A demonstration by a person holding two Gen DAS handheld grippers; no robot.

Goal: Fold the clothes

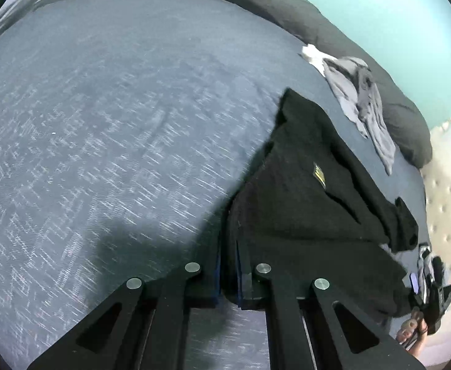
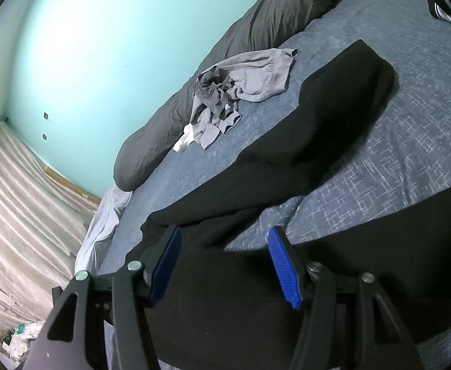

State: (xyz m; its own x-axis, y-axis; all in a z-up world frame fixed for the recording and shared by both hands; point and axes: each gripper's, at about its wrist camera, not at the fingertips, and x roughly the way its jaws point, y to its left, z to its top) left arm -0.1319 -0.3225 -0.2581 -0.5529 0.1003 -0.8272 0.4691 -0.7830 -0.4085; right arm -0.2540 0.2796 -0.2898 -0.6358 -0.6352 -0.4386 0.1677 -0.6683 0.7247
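1. Left gripper sits at 6 o'clock in the left wrist view, jaws pressed together and pinching an edge of the black garment.
2. From that pinch the black garment rises and drapes off toward 3 o'clock; a small yellow logo shows on its surface.
3. Bed cover, blue-grey with a pale crosshatch print, fills the left wrist view from 9 to 12 o'clock; heavily motion-blurred.
4. Right gripper is at 6 o'clock in the right wrist view, jaws spread wide, blue pads bare and not pressing anything.
5. Black garment lies on the bed cover in the right wrist view, running from under the spread jaws up toward 1 o'clock, where its folded end lies flat.
6. Grey clothes pile, crumpled, sits near 12 o'clock, well apart from the black garment and against the dark grey pillow.
7. Same grey clothes pile shows at 2 o'clock in the left wrist view, beside the pillow.
8. Teal wall spans 10 to 12 o'clock; striped carpet at 8 o'clock.
9. Right gripper appears at 4 o'clock in the left wrist view, held by a hand.
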